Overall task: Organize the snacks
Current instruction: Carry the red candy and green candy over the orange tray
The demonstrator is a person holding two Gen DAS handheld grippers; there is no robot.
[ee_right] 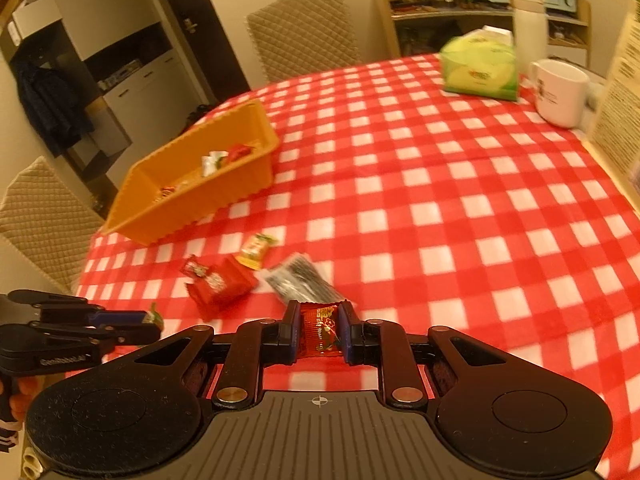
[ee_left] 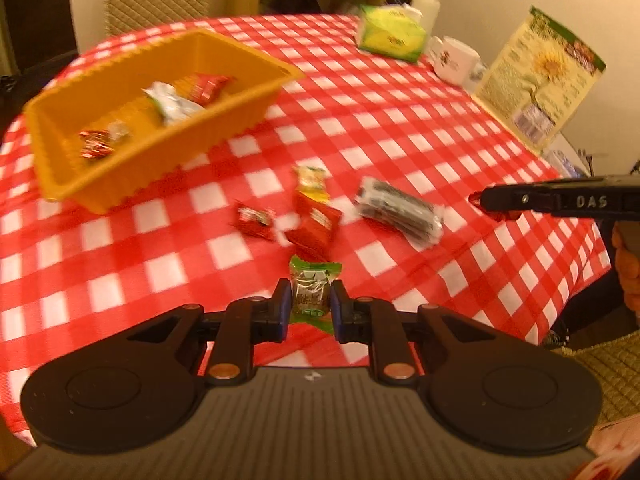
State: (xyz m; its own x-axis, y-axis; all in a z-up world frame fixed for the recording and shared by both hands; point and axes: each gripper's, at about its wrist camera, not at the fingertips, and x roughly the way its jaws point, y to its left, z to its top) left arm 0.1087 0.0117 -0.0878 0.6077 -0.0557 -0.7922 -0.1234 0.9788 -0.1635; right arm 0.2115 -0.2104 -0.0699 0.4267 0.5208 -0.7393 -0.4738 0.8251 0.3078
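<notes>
My left gripper (ee_left: 310, 294) is shut on a green-wrapped snack (ee_left: 312, 290), held above the red checked tablecloth (ee_left: 400, 128). My right gripper (ee_right: 319, 330) is shut on a red-and-gold snack packet (ee_right: 320, 334); it also shows at the right of the left wrist view (ee_left: 486, 202). An orange tray (ee_left: 80, 88) at the left holds a few wrapped snacks (ee_left: 176, 100); it also shows in the right wrist view (ee_right: 240, 168). On the cloth lie two red packets (ee_left: 312, 224), a yellow-green packet (ee_left: 310, 180) and a dark packet (ee_left: 396, 212).
At the far side stand a green tissue box (ee_left: 390, 34), a white mug (ee_left: 454, 60), a white bottle (ee_right: 528, 20) and an upright printed card (ee_left: 540, 76). Quilted chairs (ee_right: 304, 32) stand beyond the table and at its left edge (ee_right: 40, 216).
</notes>
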